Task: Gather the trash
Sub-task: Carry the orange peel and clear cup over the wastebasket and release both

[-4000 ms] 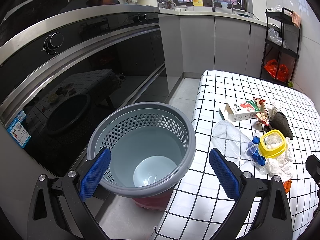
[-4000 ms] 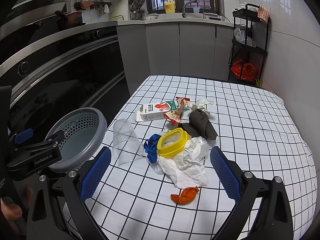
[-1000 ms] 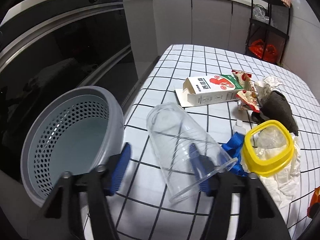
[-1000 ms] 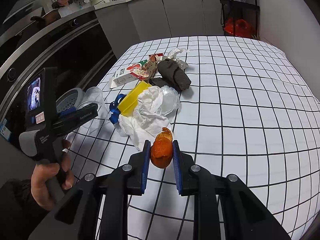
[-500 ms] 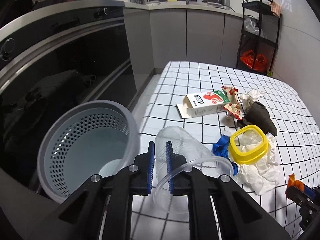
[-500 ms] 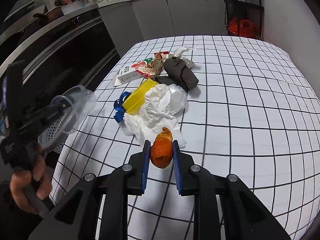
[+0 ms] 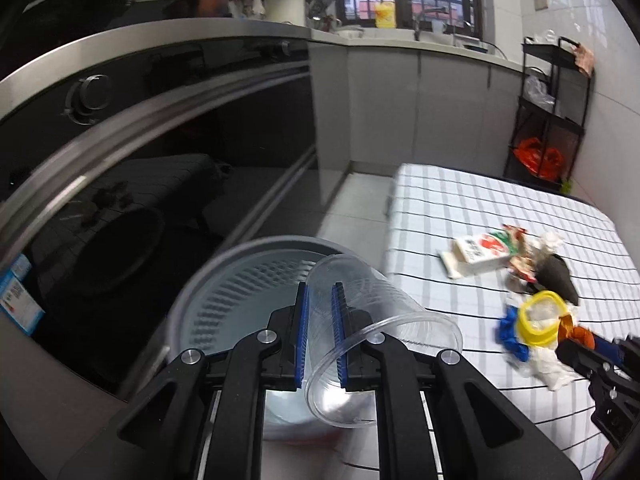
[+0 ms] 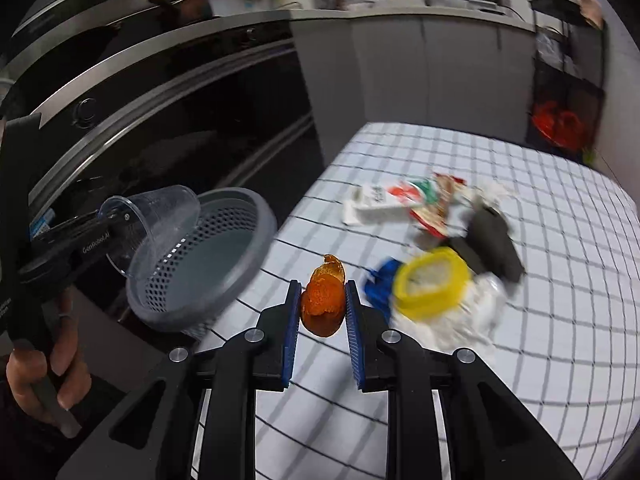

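My left gripper (image 7: 320, 300) is shut on the wall of a clear plastic cup (image 7: 372, 336) and holds it over the grey perforated bin (image 7: 240, 304). In the right wrist view the cup (image 8: 156, 224) hangs above the bin's (image 8: 240, 264) far rim. My right gripper (image 8: 320, 292) is shut on an orange peel (image 8: 322, 304), above the checked table's left edge near the bin.
On the checked tablecloth (image 8: 520, 360) lie a milk carton (image 8: 384, 200), a snack wrapper (image 8: 436, 208), a dark cloth (image 8: 492, 240), a yellow-rimmed lid (image 8: 432, 284), blue scrap (image 8: 380, 284) and white tissue (image 8: 468, 320). Black oven fronts (image 7: 160, 140) stand left; a black rack (image 7: 548, 120) stands back right.
My left gripper closed on the cup, lifted it off the table and carried it left over the bin. My right gripper lifted the orange peel and moved it left toward the bin.
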Tool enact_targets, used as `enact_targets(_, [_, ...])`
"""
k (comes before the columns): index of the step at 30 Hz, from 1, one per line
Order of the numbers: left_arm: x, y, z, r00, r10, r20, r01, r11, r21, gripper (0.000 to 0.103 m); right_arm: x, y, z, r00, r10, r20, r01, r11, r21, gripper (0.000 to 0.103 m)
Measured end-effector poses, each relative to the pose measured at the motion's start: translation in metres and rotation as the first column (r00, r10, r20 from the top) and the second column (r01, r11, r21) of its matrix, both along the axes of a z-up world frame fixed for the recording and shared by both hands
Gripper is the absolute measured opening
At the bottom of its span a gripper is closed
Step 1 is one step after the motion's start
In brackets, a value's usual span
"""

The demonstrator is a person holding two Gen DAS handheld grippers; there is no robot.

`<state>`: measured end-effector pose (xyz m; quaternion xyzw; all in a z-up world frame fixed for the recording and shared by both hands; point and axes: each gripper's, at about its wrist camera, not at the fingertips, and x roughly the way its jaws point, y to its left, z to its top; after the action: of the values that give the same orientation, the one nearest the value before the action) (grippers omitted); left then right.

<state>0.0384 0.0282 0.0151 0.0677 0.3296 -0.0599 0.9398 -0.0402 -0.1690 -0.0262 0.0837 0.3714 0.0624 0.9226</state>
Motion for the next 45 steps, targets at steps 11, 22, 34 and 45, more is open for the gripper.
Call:
enact_targets(11, [0.032, 0.055, -0.025, 0.988, 0.145, -0.058, -0.144, 0.989, 0.021, 0.012, 0.081, 0.081, -0.008, 0.982, 0.19, -0.006, -0.189, 0.982, 0.014, 0.021])
enact_targets(22, [0.057, 0.073, -0.047, 0.967, 0.196, -0.162, -0.197, 0.98, 0.011, 0.012, 0.121, 0.112, -0.032, 0.962, 0.266, -0.069, -0.265, 0.964, 0.012, 0.022])
enact_targets(34, [0.062, 0.08, -0.056, 0.952, 0.218, -0.216, -0.22, 0.975, 0.016, 0.013, 0.134, 0.118, -0.043, 0.954, 0.286, -0.09, -0.285, 0.958, 0.022, 0.027])
enact_targets(45, [0.056, 0.081, -0.047, 0.957, 0.246, -0.151, -0.242, 0.969, 0.044, 0.061, 0.129, 0.113, -0.037, 0.965, 0.259, -0.054, -0.258, 0.966, 0.024, 0.055])
